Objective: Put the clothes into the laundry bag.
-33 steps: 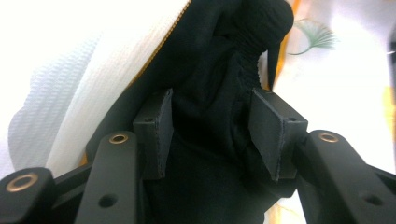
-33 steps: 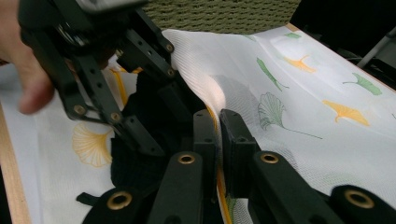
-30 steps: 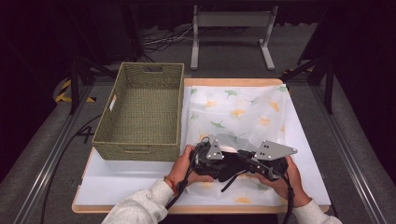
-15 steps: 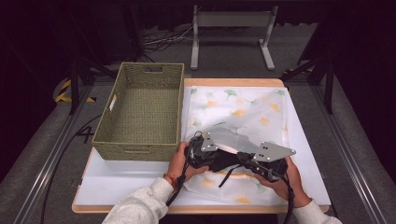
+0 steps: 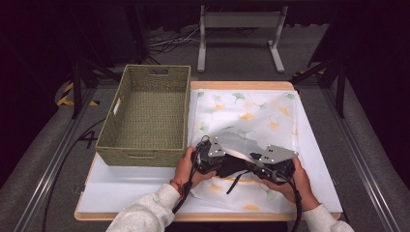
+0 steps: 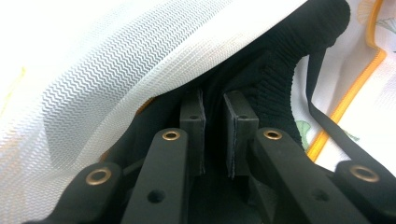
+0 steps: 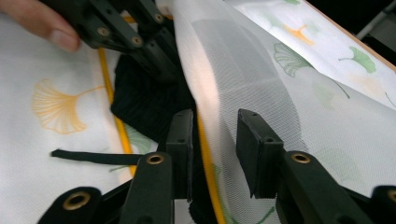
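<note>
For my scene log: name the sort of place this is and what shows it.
Probably a lab or studio recording station, not a home: a white table fenced by metal rails in a dark room, cables on the floor, and a person working a mesh laundry bag beside a wicker basket.

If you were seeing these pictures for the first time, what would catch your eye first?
Probably the white mesh laundry bag printed with ginkgo leaves, spread over the table's right half. At its near edge the left gripper pinches a black knitted garment under the mesh, while the right gripper straddles the bag's orange-trimmed edge. A woven green basket sits left.
</note>
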Demonstrator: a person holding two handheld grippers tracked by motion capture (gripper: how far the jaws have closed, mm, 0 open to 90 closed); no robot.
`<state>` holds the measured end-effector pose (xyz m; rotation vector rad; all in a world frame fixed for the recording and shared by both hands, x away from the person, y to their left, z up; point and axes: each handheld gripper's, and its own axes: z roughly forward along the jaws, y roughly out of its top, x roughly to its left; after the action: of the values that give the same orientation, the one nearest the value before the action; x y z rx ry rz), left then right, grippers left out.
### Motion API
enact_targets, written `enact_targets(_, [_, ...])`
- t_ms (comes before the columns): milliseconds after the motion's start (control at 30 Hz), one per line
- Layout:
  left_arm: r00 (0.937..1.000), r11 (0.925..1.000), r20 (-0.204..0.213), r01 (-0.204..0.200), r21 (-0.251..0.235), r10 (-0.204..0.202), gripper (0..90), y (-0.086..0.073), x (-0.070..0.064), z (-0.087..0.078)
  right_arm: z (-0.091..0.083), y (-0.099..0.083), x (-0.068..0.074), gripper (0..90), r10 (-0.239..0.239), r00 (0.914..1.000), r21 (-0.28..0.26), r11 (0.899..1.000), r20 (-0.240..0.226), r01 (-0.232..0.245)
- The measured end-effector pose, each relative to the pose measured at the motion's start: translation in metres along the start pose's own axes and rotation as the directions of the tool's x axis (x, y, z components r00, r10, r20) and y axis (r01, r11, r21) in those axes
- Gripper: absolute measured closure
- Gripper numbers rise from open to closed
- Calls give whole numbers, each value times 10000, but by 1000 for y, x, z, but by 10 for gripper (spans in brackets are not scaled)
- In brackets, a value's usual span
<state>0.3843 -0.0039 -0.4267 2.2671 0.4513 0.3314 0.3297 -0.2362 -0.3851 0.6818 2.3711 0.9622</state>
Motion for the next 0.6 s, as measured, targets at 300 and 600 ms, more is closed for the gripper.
enact_targets(300, [9994, 9994, 26, -332, 43, 332, 844, 3, -5, 0, 5, -2, -4, 893, -214, 9990, 259, 9995, 388, 204])
enact_targets(600, [9990, 9992, -232, -381, -94, 379, 852, 15, -8, 9, -11, 10, 3, 895, -36, 9994, -529, 9986, 336, 54])
